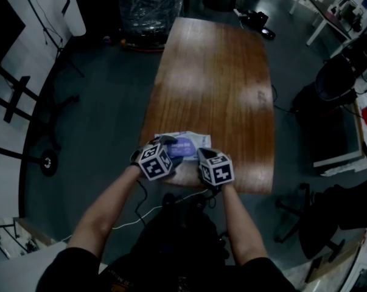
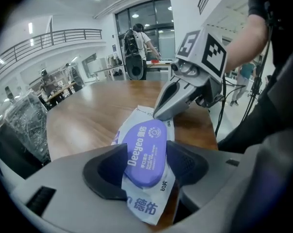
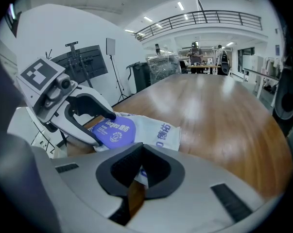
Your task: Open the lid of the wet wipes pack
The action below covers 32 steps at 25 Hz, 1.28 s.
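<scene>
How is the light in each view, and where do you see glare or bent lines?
Head view: dim and dull, with pale glare on the table. Left gripper view: bright, the wet wipes pack sharp, edges bent by the wide lens. Right gripper view: bright, soft glare on the table too, railing curved.

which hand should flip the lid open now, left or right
Probably left: the left gripper has open fingers either side of the purple lid; the right gripper is shut on the wet wipes pack edge, steadying it.
</scene>
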Available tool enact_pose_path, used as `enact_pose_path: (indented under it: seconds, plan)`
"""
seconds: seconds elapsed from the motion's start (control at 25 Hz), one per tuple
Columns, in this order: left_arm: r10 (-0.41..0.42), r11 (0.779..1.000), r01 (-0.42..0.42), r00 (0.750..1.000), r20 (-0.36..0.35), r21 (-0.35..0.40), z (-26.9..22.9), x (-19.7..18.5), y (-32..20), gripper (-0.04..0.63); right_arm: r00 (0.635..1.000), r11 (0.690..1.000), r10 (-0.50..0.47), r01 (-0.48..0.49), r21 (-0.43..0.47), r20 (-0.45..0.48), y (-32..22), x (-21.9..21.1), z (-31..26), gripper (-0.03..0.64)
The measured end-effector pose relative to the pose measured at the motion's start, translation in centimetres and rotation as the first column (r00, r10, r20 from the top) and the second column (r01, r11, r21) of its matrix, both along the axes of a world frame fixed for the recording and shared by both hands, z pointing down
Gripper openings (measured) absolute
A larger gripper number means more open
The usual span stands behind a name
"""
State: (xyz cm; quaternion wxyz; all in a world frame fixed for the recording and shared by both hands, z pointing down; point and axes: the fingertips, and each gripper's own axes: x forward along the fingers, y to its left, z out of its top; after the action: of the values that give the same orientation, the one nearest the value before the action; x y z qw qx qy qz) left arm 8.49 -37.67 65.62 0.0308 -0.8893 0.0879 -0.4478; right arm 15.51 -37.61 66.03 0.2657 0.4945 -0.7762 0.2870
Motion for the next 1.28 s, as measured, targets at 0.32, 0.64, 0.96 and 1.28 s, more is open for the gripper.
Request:
enact_pose_path:
  seconds: [0.32, 0.64, 0.96, 1.28]
  plan:
    - [-0.042, 0.995, 0.039, 0.999, -0.027, -0.096, -0.2, -0.1, -0.4, 0.238, 0.999, 1.0, 0.022, -0.021, -0.009, 0.029, 0.1, 0.2, 0.5, 0.011]
    - [-0.083, 0.974, 0.058, 0.991, -0.109, -0.217, -1.5, 0.2, -0.9, 0.214, 0.999, 1.0, 0.024, -0.024, -0.01, 0.028, 0.0, 0.3, 0.6, 0.011]
    - [-0.078, 0.988, 0.05, 0.978, -0.194, -0.148, -4.2, 0.7, -1.1, 0.102, 1.0, 1.0, 0.025, -0.024, -0.005, 0.015, 0.0, 0.4, 0.7, 0.011]
    - [-0.145, 0.986, 0.119, 0.954, -0.262, -0.113, -6.0, 1.2, -4.4, 0.081, 1.0, 1.0, 0.028, -0.028, -0.001, 0.01, 0.0, 0.3, 0.7, 0.011]
